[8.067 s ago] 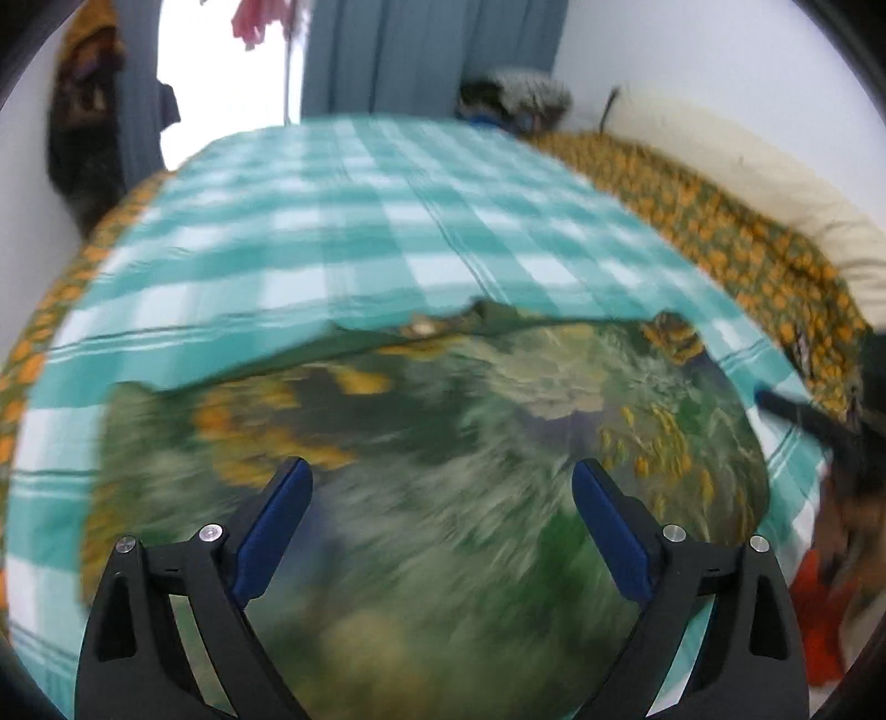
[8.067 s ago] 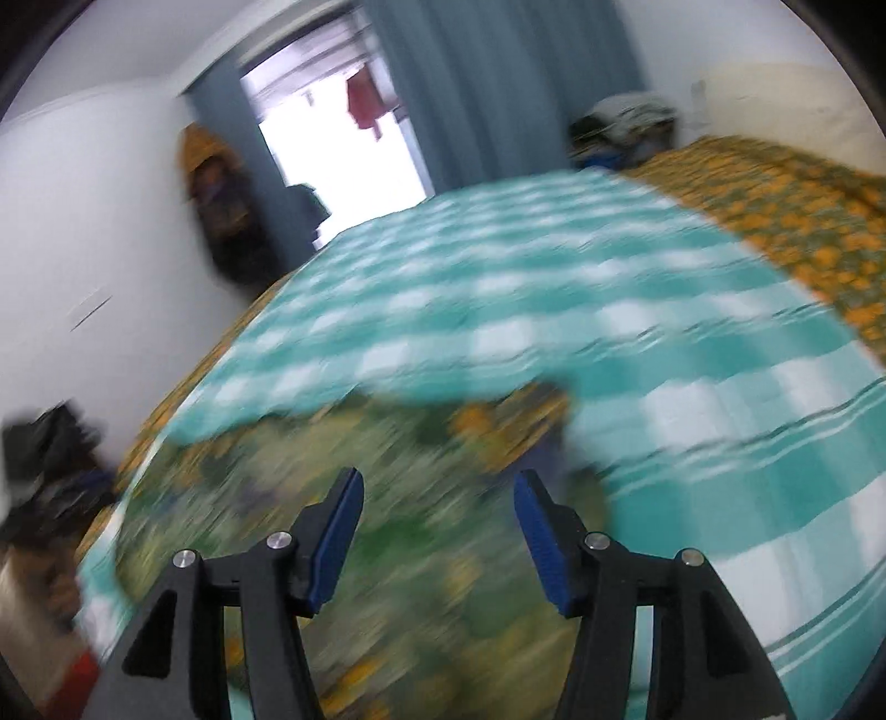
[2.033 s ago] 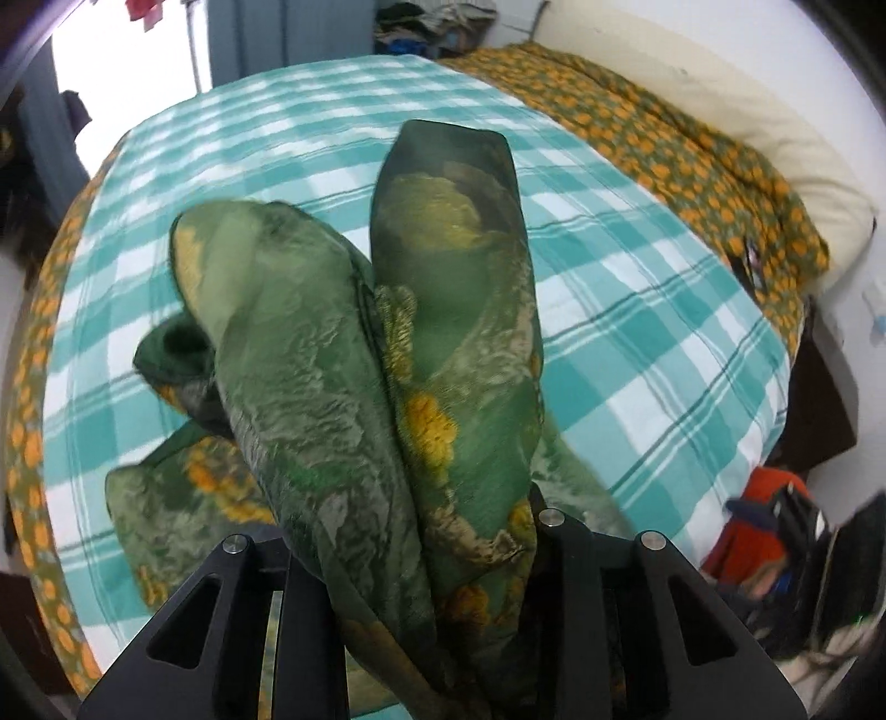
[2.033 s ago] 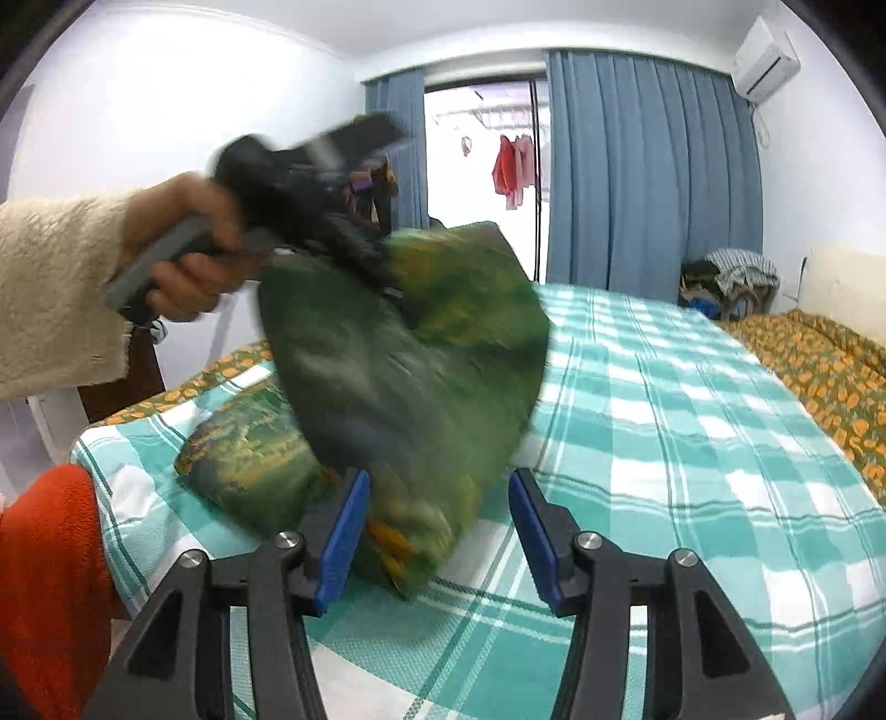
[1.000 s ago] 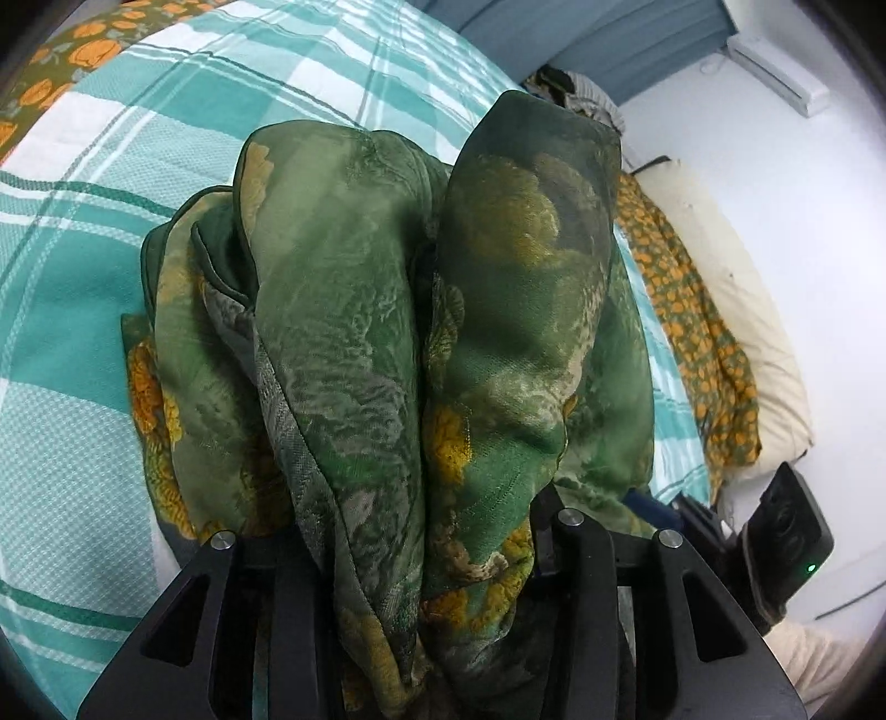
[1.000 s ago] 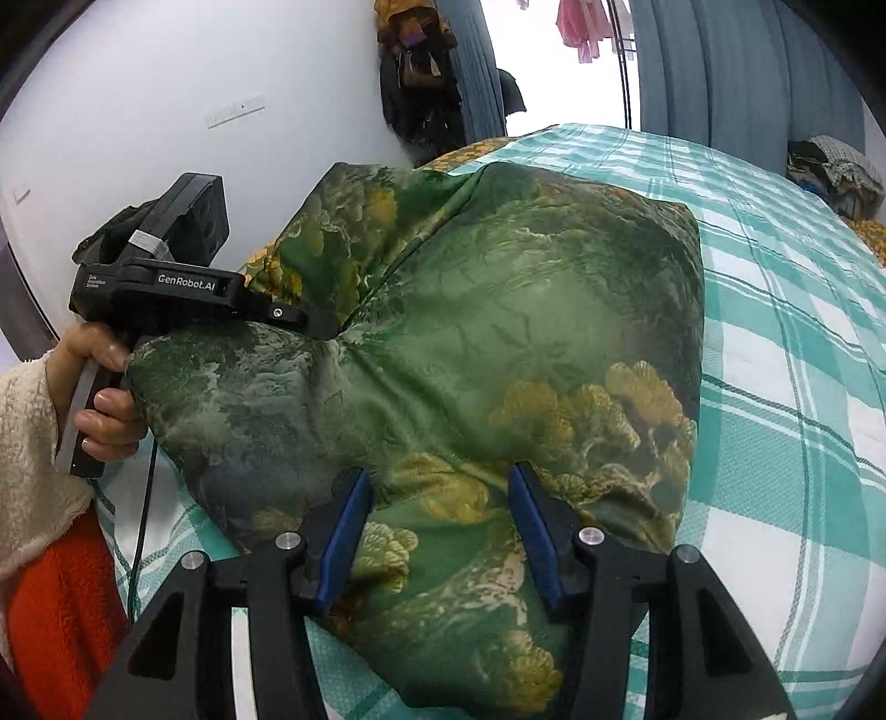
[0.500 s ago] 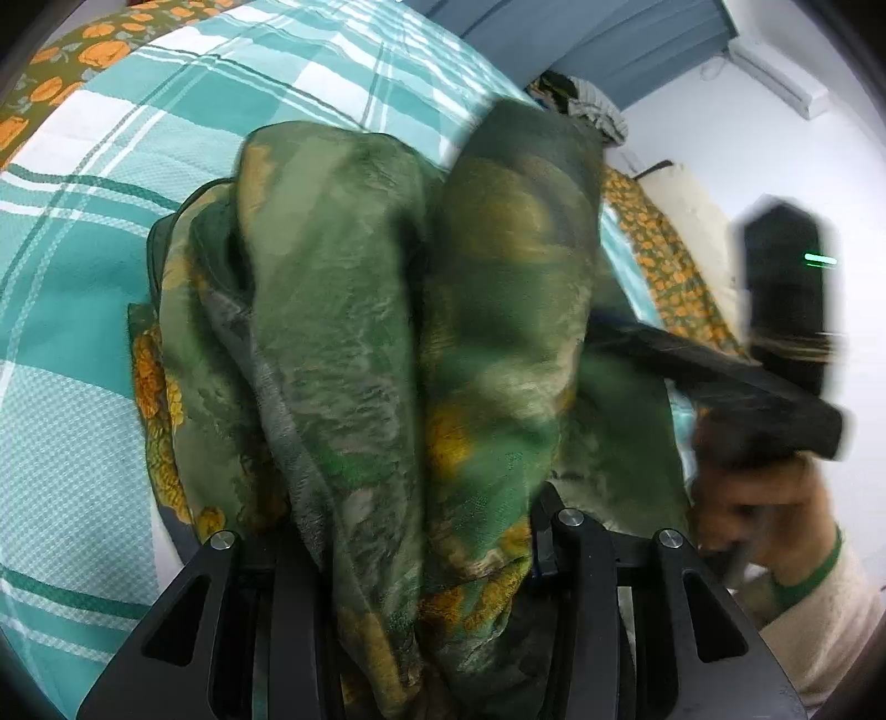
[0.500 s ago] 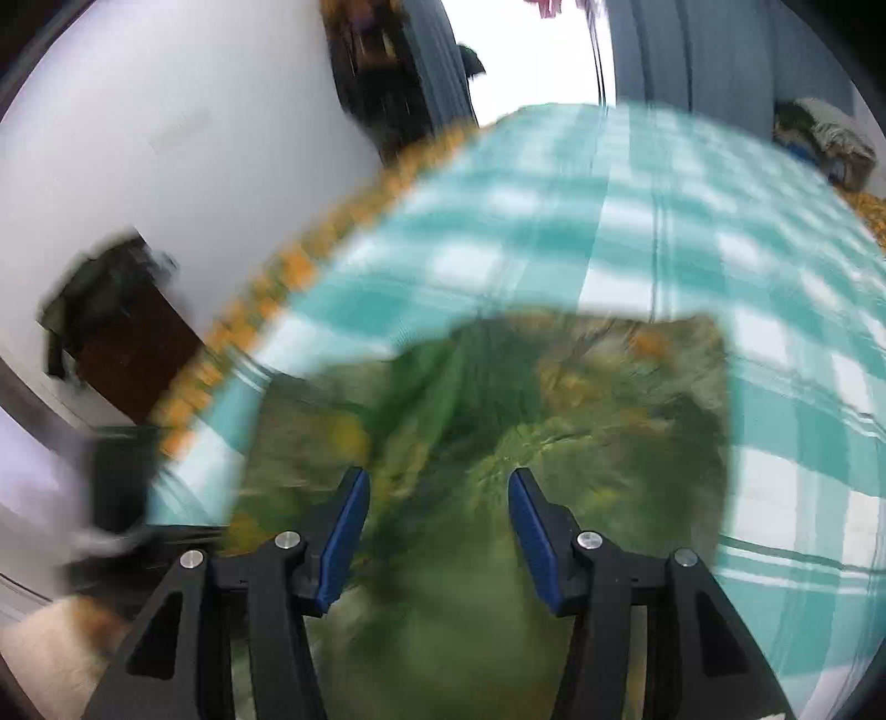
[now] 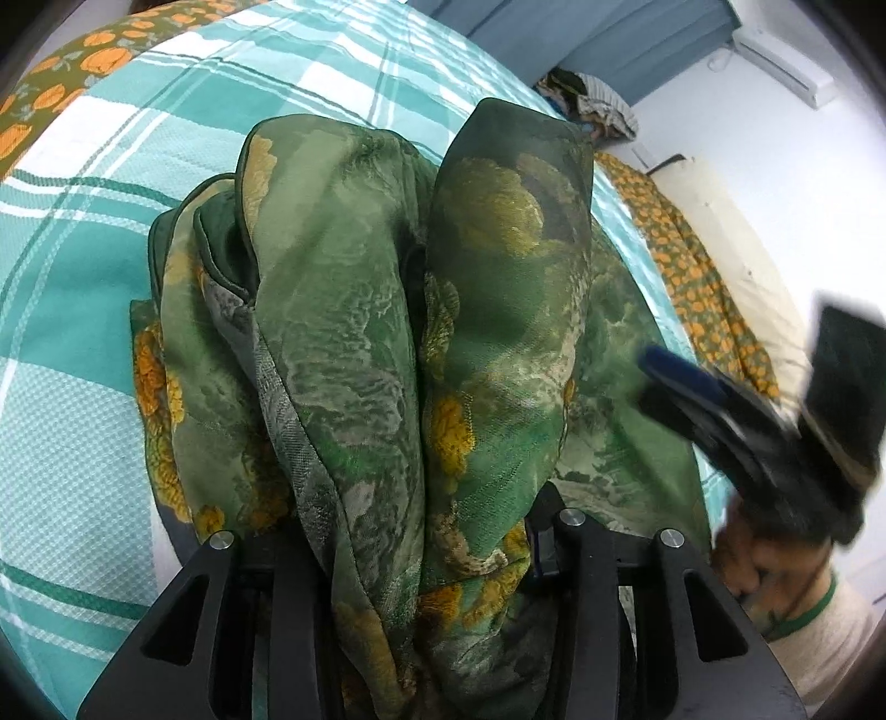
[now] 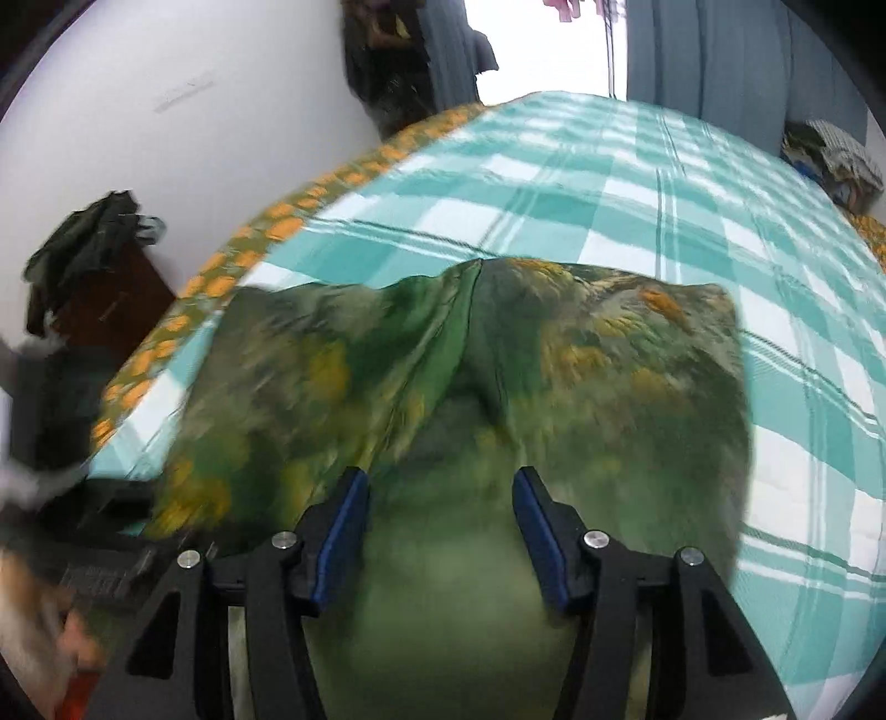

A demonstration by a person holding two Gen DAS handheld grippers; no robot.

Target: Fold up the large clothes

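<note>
Left tongs [image 9: 421,554] clamp bunched green garment [image 9: 354,343], hiding checked bedspread [image 9: 66,343].

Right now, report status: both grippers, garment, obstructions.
Left gripper shut on the green floral-print silky garment, bunched upright. Right gripper open over it, blurred. Checked teal bedspread beneath; nothing in the way.

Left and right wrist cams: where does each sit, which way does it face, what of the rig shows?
Left wrist: on the left gripper, shut on the green garment; faces along the bed; right gripper and hand show.
Right wrist: on the open right gripper, above the garment, facing the curtains.
Shared: garment, checked bedspread.
</note>
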